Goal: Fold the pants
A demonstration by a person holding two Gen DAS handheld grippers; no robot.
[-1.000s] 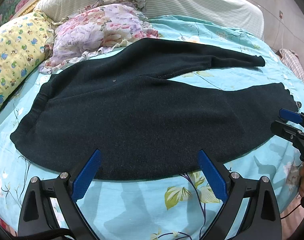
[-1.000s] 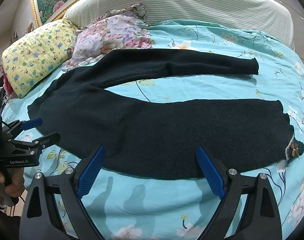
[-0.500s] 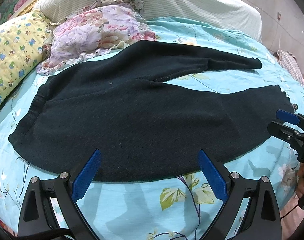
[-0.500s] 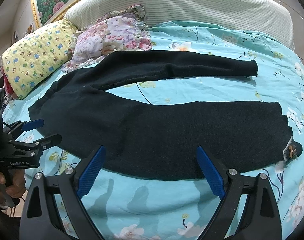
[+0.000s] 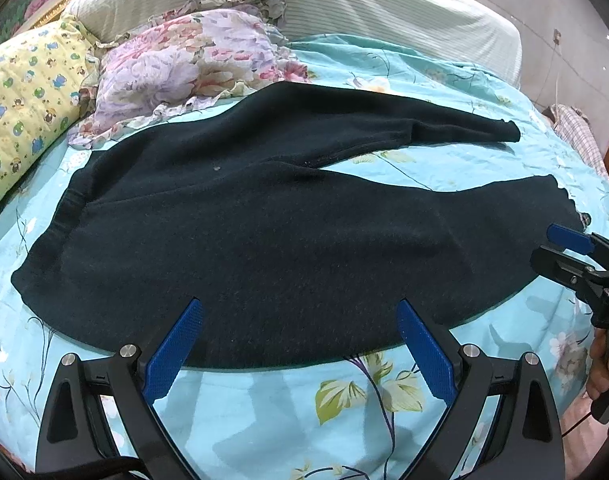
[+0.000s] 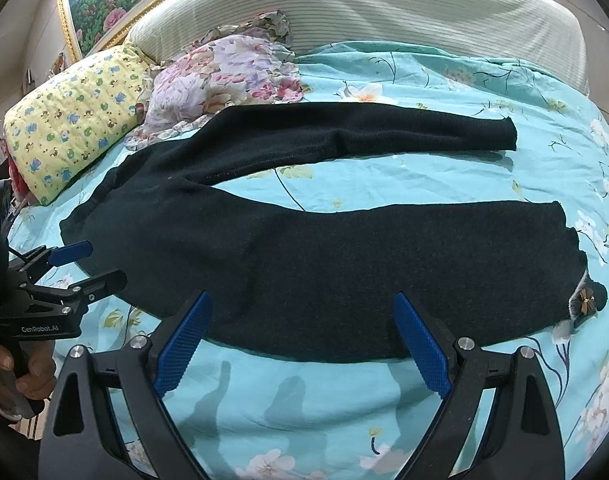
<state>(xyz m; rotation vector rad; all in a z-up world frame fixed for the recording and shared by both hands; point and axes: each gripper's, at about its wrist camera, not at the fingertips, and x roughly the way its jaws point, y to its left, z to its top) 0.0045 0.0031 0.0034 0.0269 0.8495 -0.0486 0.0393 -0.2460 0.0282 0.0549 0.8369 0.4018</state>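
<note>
Our left gripper (image 5: 298,346) and right gripper (image 6: 302,342) hang spread wide, holding nothing. Just past them, the dark soft pants (image 6: 304,248) lie flat on the blue flowered bedsheet (image 6: 504,168). We think we grab the near leg next.

One marking is reading clearly: "GenRobot.AI" in small white letters, showing on the black body of the left claw (image 6: 86,266) as seen from the right wrist view, just above the hand holding it. In the left wrist view, the right claw (image 5: 560,248) is showing the start of a white marking at the frame edge, a single "D"-like letter, the rest cut off. Nothing else legible is appearing on the bedding, pillows or pants.
</note>
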